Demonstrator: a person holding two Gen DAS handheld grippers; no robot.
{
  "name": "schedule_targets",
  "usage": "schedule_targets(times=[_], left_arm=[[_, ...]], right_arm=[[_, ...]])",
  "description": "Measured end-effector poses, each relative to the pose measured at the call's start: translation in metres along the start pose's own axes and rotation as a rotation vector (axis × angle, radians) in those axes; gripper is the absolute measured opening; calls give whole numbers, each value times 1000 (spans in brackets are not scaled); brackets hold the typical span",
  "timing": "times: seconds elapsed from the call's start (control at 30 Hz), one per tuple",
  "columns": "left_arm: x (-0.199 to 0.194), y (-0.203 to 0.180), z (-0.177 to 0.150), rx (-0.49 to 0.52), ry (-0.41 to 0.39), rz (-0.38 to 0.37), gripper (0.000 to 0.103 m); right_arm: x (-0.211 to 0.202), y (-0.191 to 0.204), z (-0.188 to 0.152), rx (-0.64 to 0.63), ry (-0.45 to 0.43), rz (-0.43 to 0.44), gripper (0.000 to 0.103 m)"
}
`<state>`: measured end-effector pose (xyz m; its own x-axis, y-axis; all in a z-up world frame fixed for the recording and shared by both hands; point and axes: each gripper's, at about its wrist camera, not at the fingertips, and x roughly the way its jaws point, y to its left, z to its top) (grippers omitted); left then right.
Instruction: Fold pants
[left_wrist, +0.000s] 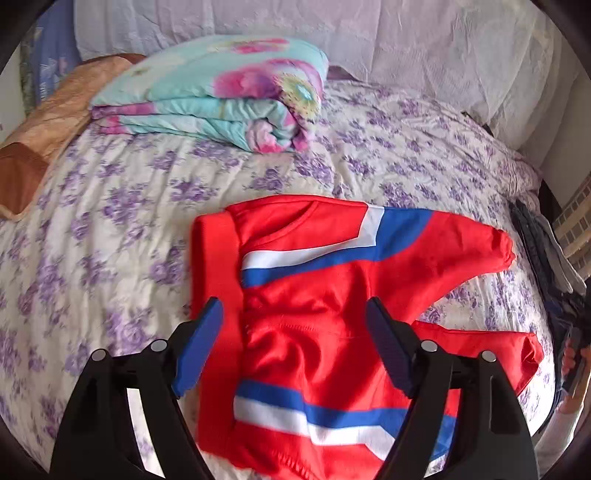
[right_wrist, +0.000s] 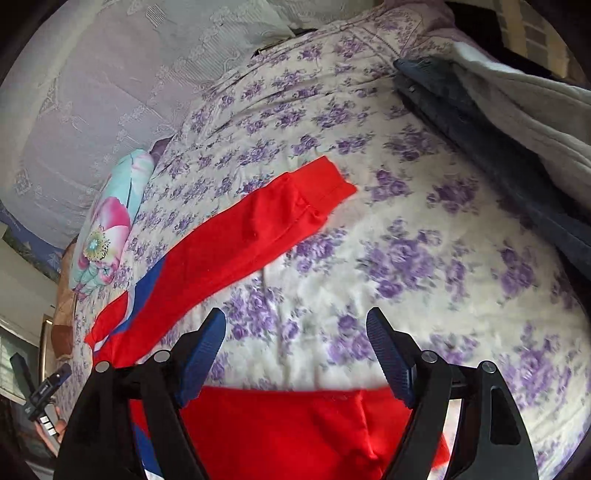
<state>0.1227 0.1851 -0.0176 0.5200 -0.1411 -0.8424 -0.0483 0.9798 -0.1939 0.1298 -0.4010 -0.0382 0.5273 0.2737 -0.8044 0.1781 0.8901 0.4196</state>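
Bed (left_wrist: 122, 206) with a purple-flower sheet, red pants (left_wrist: 325, 295) spread out on it.

Pants have white and blue stripes, waistband toward the left, both legs running off to the right, one cuff (right_wrist: 314, 188) lying flat further up the bed. Left hand-held gripper (left_wrist: 295, 347) hovers over the waist area, jaws spread wide, gripping nothing. Right hand-held gripper (right_wrist: 295, 354) is spread too, above the nearer leg. Folded floral quilt (left_wrist: 221, 92) sits further back, dark clothes (right_wrist: 480, 155) along the edge.
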Motion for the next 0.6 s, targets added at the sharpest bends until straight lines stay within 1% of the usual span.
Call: schedule_targets(times=[0.07,0.13,0.17,0.2,0.27,0.3,0.33,0.37,0.4,0.43,0.47,0.5,0.57,0.6], left_arm=[[40,-1,14,19,81,43,75],[73,5,19,12,150,78,63],[85,10,21,2,171,83,62],[91,14,21,-9,170,77,62],[92,15,22,5,144,79,63],[92,13,22,13,140,86,63],[93,12,22,15,135,92,63],[94,11,21,18,130,99,63],[94,9,21,23,124,109,63],[93,7,19,30,116,122,61],[91,4,18,43,109,135,59],[90,1,17,61,106,142,54],[86,-2,16,89,97,152,53],[87,-3,16,94,99,142,53]], right_arm=[[35,6,20,29,42,-17,79],[65,5,37,50,63,-47,79],[78,2,45,71,70,-58,79],[90,-2,51,94,79,-58,79],[109,-8,60,129,94,-38,79],[115,-9,62,131,84,-37,74],[118,-8,64,118,55,-39,36],[121,-5,65,99,39,-47,16],[125,-5,65,101,50,-14,17],[125,-5,65,109,42,-17,16],[120,-2,64,92,32,-30,16],[114,1,63,68,25,-55,16],[92,2,59,48,0,-83,16],[82,0,57,38,-13,-97,16]])
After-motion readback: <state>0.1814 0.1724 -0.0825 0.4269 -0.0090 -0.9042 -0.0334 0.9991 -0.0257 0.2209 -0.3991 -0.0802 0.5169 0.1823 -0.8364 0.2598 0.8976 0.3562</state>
